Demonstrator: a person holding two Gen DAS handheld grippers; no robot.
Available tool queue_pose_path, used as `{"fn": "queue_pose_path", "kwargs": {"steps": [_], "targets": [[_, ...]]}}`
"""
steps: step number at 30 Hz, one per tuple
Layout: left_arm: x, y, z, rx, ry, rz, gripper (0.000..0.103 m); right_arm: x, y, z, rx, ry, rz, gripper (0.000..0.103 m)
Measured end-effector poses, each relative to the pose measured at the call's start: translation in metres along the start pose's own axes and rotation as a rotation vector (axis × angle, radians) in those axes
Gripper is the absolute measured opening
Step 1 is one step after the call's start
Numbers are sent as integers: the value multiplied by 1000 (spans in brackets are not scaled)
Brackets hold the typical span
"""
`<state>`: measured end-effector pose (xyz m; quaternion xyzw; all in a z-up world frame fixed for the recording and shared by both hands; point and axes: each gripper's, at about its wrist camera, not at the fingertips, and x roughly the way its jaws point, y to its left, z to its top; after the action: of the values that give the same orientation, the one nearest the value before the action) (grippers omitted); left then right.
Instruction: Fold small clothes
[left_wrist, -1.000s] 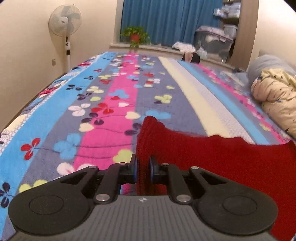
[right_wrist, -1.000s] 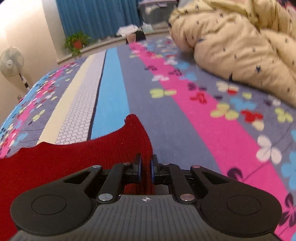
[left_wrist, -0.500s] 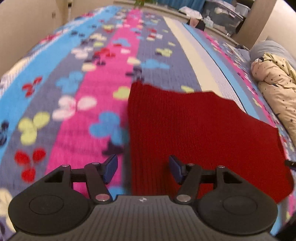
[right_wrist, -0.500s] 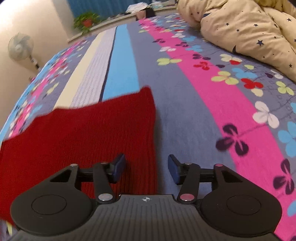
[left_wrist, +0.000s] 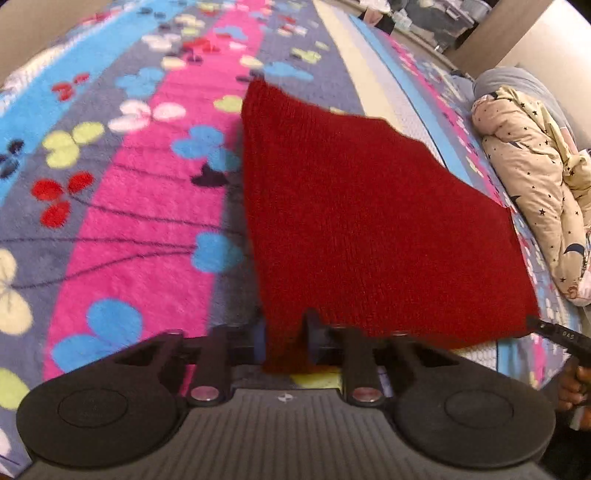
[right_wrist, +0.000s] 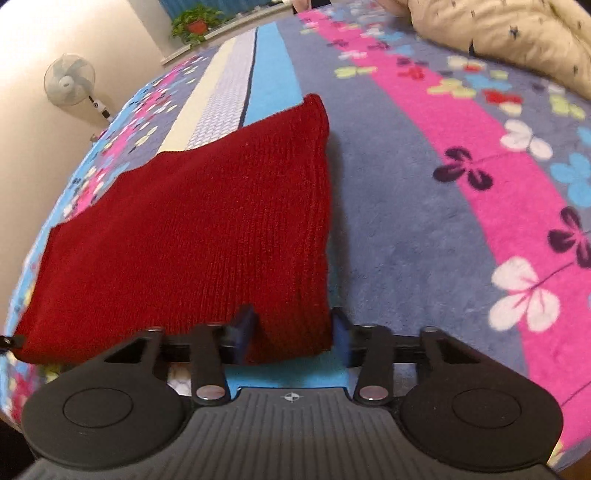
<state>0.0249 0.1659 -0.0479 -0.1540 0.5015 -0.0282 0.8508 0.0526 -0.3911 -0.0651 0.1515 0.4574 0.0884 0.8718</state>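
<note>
From my left wrist view, the left hand-held gripper (left_wrist: 282, 338) has just been closing and now pinches the near left corner of the red knitted garment (left_wrist: 362, 221) between its blue pads. The garment lies flat on the flowered bed cover (left_wrist: 122, 206), reaching away toward twelve o'clock. At three o'clock a cream star-print quilt (left_wrist: 532, 177) is bunched up, well apart from the garment. In my right wrist view, the right hand-held gripper (right_wrist: 293, 334) has also been closing, with the garment's near right corner between its pads; I cannot tell whether they press it yet. A standing fan (right_wrist: 70, 81) sits at ten o'clock.
</note>
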Motion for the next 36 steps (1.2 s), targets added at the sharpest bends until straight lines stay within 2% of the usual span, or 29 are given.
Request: {"fn": "queue_pose_path", "kwargs": {"steps": [2, 4, 6, 7, 9, 10, 11, 12, 14, 15, 17, 19, 20, 22, 23, 25, 26, 27, 30, 32, 35, 36], "targets": [[-17, -4, -2, 8, -82, -20, 15, -15, 5, 0, -19, -74, 3, 17], [-35, -4, -3, -19, -161, -56, 15, -41, 4, 3, 43, -190, 61, 16], [-37, 0, -6, -44, -163, -48, 15, -56, 0, 3, 88, -236, 85, 16], [-28, 2, -6, -53, -120, -12, 16, -54, -3, 2, 98, -221, 70, 16], [-6, 6, -7, -70, -8, 29, 17, -29, -7, -1, 105, -88, -22, 16], [5, 7, -7, -74, 42, 56, 21, -16, -7, -4, 104, -23, -50, 16], [9, 7, -7, -74, 52, 80, 31, -3, -8, -7, 103, 39, -77, 18], [6, 5, -5, -71, 31, 98, 35, 2, -6, -8, 93, 56, -98, 20], [-8, -2, -1, -34, -58, 113, 36, -5, 1, -6, 59, 16, -123, 23], [-19, -10, 0, 19, -128, 132, 37, -12, 5, -5, 35, -20, -140, 23], [-32, -26, -1, 112, -219, 144, 37, -30, 14, -4, -16, -131, -193, 31], [-35, -38, -5, 171, -247, 111, 37, -45, 18, -3, -37, -226, -177, 32], [-32, -42, -6, 187, -232, 89, 37, -45, 16, -3, -42, -245, -142, 32], [-16, -46, -6, 207, -156, 89, 37, -41, 16, -4, -58, -212, -68, 32], [-4, -46, -7, 216, -91, 120, 37, -31, 16, -6, -72, -153, -57, 33], [23, -44, -10, 232, 42, 213, 41, -4, 17, -13, -117, -3, -127, 33], [26, -44, -10, 234, 52, 229, 46, 5, 19, -18, -158, 29, -182, 36], [23, -44, -10, 238, 40, 229, 47, 7, 21, -17, -175, 28, -200, 39], [14, -49, -7, 248, -22, 220, 47, -3, 22, -11, -150, -25, -176, 40], [13, -49, -6, 245, -37, 211, 47, -3, 20, -11, -140, -25, -176, 39], [19, -45, -7, 240, -3, 224, 48, 13, 23, -15, -164, 45, -218, 45], [22, -46, -7, 239, 9, 230, 49, 13, 27, -15, -171, 39, -227, 45]]}}
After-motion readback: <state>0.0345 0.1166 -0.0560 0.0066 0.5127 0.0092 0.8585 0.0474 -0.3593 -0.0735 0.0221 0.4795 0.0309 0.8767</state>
